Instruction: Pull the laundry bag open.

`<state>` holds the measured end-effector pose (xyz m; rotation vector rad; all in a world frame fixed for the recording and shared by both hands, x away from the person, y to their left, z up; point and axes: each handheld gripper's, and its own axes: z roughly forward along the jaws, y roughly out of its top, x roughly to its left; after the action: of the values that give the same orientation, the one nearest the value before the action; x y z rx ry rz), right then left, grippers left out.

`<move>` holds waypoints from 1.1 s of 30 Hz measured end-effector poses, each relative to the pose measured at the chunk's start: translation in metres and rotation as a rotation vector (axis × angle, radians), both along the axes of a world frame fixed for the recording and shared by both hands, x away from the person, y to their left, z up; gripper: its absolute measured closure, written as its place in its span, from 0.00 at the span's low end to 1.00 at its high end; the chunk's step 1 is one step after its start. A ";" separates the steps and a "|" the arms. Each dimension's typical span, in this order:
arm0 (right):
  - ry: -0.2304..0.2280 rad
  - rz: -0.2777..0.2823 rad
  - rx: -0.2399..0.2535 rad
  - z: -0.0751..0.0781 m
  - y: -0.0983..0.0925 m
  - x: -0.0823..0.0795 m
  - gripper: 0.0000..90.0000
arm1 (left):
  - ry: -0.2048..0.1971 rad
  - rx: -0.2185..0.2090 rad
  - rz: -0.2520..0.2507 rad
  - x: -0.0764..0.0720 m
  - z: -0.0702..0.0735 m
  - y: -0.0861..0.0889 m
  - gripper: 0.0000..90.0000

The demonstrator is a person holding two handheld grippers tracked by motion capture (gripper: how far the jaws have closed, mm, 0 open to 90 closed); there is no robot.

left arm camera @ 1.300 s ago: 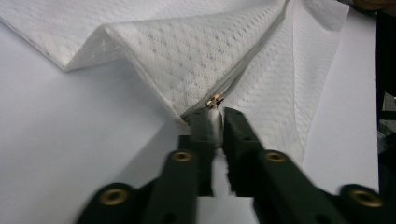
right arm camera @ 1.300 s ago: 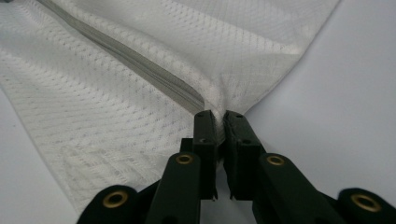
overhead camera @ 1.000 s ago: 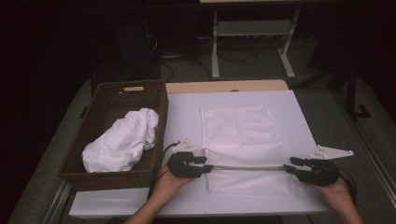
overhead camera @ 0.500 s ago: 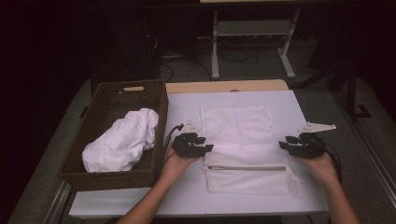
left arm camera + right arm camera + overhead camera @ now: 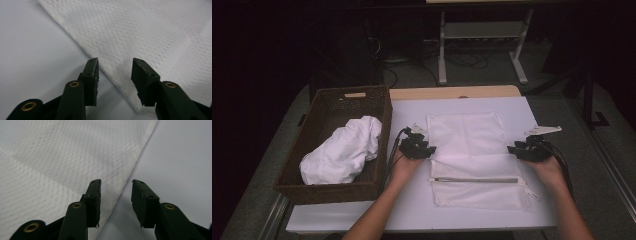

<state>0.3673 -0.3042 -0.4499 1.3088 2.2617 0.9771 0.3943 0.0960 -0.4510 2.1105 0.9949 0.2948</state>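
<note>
A white mesh bag [image 5: 469, 140] lies flat on the white table [image 5: 412, 205], its zipper [image 5: 474, 180] running across near the front. My left gripper [image 5: 431, 150] is at the bag's left edge, about halfway up its side. In the left gripper view the bag's edge [image 5: 120, 80] runs between the parted jaws of the left gripper [image 5: 115, 63], which have just been closing. My right gripper [image 5: 511, 149] is at the bag's right edge. In the right gripper view the edge [image 5: 117, 195] lies between the jaws of the right gripper [image 5: 116, 183], also just closing, with the pads apart from the fabric.
A dark wicker basket [image 5: 337, 97] stands left of the bag with a bundled white cloth [image 5: 344, 152] inside. Cables trail from both grippers. Beyond the table's far edge are a metal stand [image 5: 482, 50] and dark floor.
Both hands have moved away from the zipper's ends toward the far side, along the bag's left and right edges. The bag has stayed flat.
</note>
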 end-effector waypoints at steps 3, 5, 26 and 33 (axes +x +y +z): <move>0.009 0.017 -0.012 -0.003 0.002 0.000 0.73 | -0.013 0.008 -0.006 0.001 -0.001 0.000 0.82; 0.011 0.034 -0.016 -0.002 0.004 0.000 0.82 | -0.008 -0.006 -0.017 0.003 -0.002 0.001 0.91; -0.082 -0.083 -0.039 0.009 -0.019 -0.007 0.98 | -0.067 -0.052 -0.067 0.057 0.015 -0.038 1.00; -0.080 -0.133 -0.030 0.008 -0.035 -0.012 0.98 | -0.065 -0.047 -0.120 0.076 0.012 -0.061 1.00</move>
<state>0.3556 -0.3393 -0.4420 1.3635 2.0931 0.9291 0.4706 0.0353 -0.4394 2.0949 0.8257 0.2754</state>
